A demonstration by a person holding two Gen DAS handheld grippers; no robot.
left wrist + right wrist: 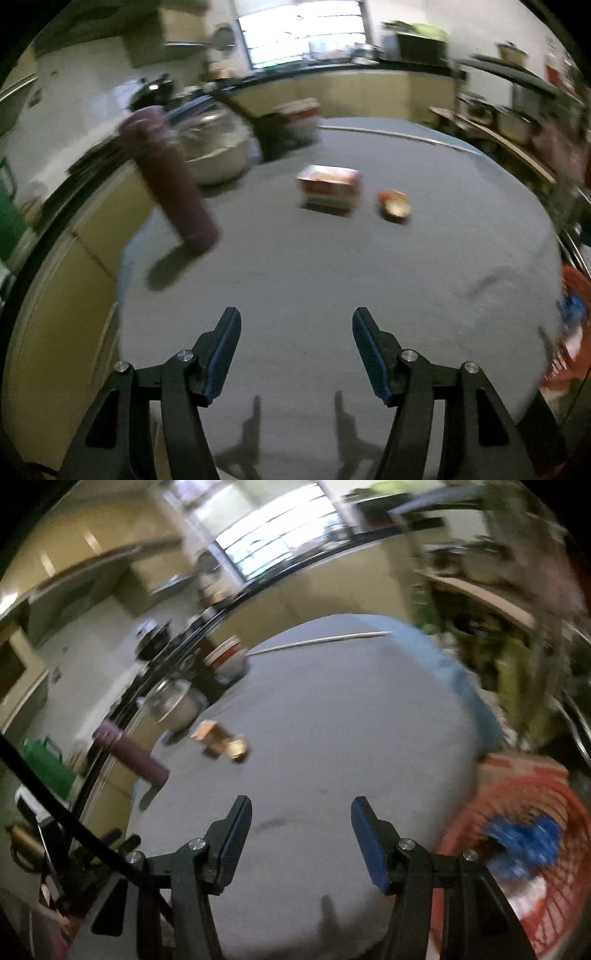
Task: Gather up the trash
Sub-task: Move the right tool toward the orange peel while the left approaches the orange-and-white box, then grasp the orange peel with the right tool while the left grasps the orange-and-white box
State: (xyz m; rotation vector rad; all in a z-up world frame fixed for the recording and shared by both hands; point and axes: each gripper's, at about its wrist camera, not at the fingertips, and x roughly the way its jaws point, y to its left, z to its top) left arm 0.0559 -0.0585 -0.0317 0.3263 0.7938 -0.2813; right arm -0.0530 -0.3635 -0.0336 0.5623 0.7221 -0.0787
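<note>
Trash sits mid-table: a small carton (330, 188) lying flat and a crumpled orange-tan scrap (394, 203) just beside it on its right, both at frame centre, slightly above, in the left wrist view. Left tool (296, 350) is spread wide and holds nothing, low over the grey table (295, 266), pointed nearly straight at the carton; the carton's long axis runs left-right across the frame, so crosswise to the tool's line of approach. In the right wrist view the same carton (213, 738) and scrap (238, 749) show left of centre, well apart from the right tool (301, 834), which is also wide with nothing between its fingers. Red mesh basket (517, 812) with blue stuff inside sits at lower right of the right view, just beside the right tool, at the table's edge. Judgement: left tool is better lined up on the carton, head-on; right tool is nearer the basket and would need to swing left. A purple bottle (170, 177) stands upper left of the left view, apart from the trash, likely not a target. Both views are motion-blurred, so the scrap's exact shape is unclear.
</note>
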